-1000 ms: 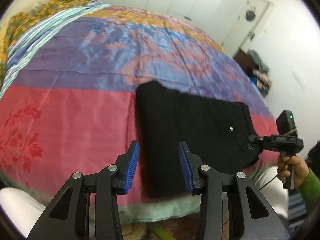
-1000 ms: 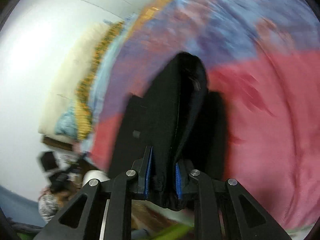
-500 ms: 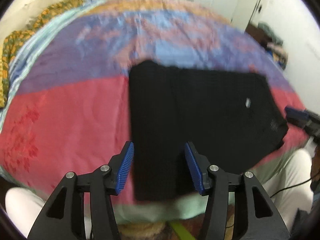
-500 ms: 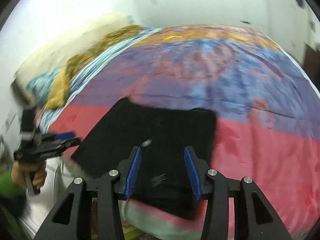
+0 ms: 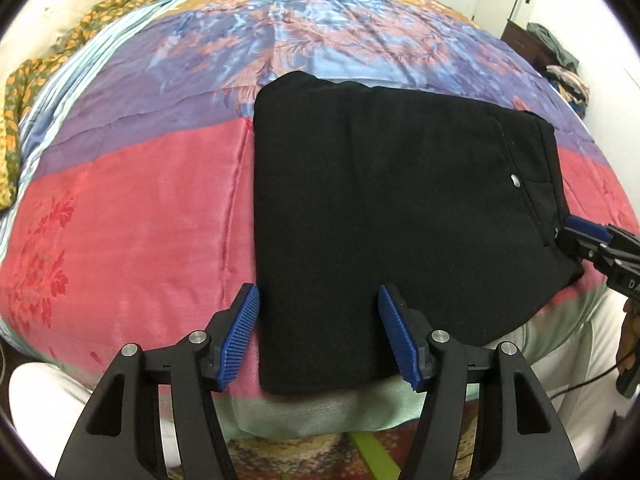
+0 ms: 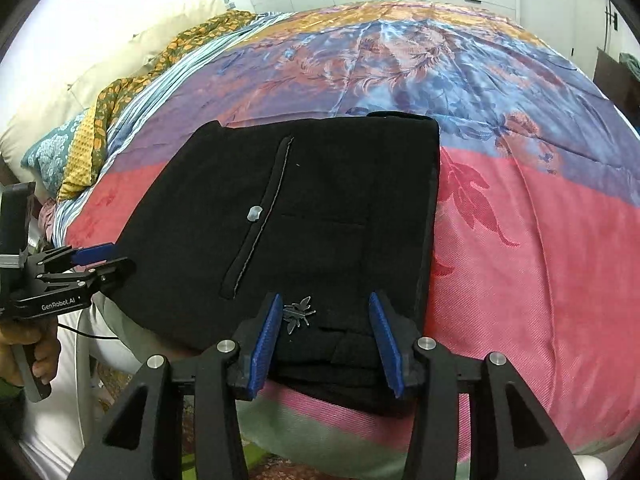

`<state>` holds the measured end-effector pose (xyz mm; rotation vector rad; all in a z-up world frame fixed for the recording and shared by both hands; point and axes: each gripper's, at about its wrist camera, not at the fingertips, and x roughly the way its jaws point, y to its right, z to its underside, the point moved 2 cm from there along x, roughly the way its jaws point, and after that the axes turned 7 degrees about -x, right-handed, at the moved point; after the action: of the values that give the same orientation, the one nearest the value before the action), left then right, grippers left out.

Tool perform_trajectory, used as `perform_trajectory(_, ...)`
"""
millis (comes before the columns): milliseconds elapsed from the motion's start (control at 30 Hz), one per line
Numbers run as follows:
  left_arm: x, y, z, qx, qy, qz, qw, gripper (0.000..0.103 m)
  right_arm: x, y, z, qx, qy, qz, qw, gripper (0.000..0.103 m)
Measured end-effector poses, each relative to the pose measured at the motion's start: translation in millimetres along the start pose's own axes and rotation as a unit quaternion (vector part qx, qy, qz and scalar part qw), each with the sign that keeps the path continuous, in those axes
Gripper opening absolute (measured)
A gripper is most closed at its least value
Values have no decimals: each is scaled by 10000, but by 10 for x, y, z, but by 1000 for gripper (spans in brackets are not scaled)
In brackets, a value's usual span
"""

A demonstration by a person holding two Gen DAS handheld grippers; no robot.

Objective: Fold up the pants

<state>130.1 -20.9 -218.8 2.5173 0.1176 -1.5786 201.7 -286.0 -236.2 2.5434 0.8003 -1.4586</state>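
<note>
Black pants (image 5: 392,216) lie folded into a flat rectangle at the near edge of the bed, also seen in the right wrist view (image 6: 304,216), with a pocket seam, a small button and a metal insect emblem showing. My left gripper (image 5: 320,336) is open and empty, hovering over the pants' near left corner. My right gripper (image 6: 326,336) is open and empty, hovering over the waistband end. Each gripper shows at the edge of the other's view: the right one (image 5: 596,240), the left one (image 6: 80,268).
The bed has a red, purple and blue floral quilt (image 5: 132,216) with a green border at the near edge. Pillows (image 6: 80,92) and a yellow patterned cloth lie at the head. A pile of clothes (image 5: 560,68) sits on dark furniture by the wall.
My right gripper has let go of the pants, opened and drawn back. The pants now lie flat. My left gripper has opened wider and shifted right over the pants.
</note>
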Motion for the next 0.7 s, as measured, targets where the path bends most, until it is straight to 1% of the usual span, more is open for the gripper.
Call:
perform_trajectory(100, 12, 18, -23, 16, -13, 0, 10000, 64, -17, -11, 24, 0, -22, 30, 10000, 47)
perform_trajectory(167, 16, 15, -22, 44, -15, -11, 10000, 65, -84, -27, -80, 52, -157, 24, 9999, 47)
perform_trajectory(200, 21, 13, -23, 49, -12, -13, 10000, 65, -129, -29, -129, 70, -153, -6, 9999, 47)
perform_trajectory(233, 27, 4, -20, 45, -3, -12, 10000, 66, -217, -28, -243, 91, -56, -41, 9999, 47)
perform_trajectory(300, 41, -8, -16, 2, 8, -12, 10000, 69, -331, -15, -452, 45, 170, 18, 9998, 47)
perform_trajectory(333, 51, -15, -18, -33, 1, -7, 10000, 71, -365, 1, -608, -15, 299, 74, 9995, 50)
perform_trajectory(400, 41, -27, -28, -82, -14, 52, 10000, 71, -341, 23, -766, -69, 413, 178, 9990, 57)
perform_trajectory(433, 14, -44, -49, -109, -7, 132, 9999, 71, -256, 61, -845, -70, 435, 218, 9988, 59)
perform_trajectory(467, -30, -86, -93, -158, 38, 246, 9996, 71, -175, 101, -871, -16, 355, 208, 9992, 59)
perform_trajectory(500, -98, -180, -163, -264, 146, 341, 9990, 71, -130, 161, -881, 96, 346, 248, 9990, 59)
perform_trajectory(533, -146, -287, -235, -378, 246, 359, 9983, 75, -133, 250, -879, 235, 460, 345, 9981, 59)
perform_trajectory(567, -175, -402, -310, -498, 334, 332, 9976, 84, -143, 325, -875, 325, 554, 432, 9970, 59)
perform_trajectory(600, -188, -543, -396, -640, 439, 252, 9967, 89, -166, 457, -863, 462, 663, 607, 9949, 63)
perform_trajectory(633, -180, -676, -468, -777, 535, 131, 9955, 94, -175, 655, -836, 641, 740, 880, 9913, 74)
perform_trajectory(667, -135, -865, -568, -959, 655, -68, 9932, 94, -167, 882, -798, 816, 772, 1225, 9861, 81)
perform_trajectory(700, -75, -993, -636, -1059, 719, -207, 9916, 94, -154, 1008, -778, 910, 758, 1436, 9825, 91)
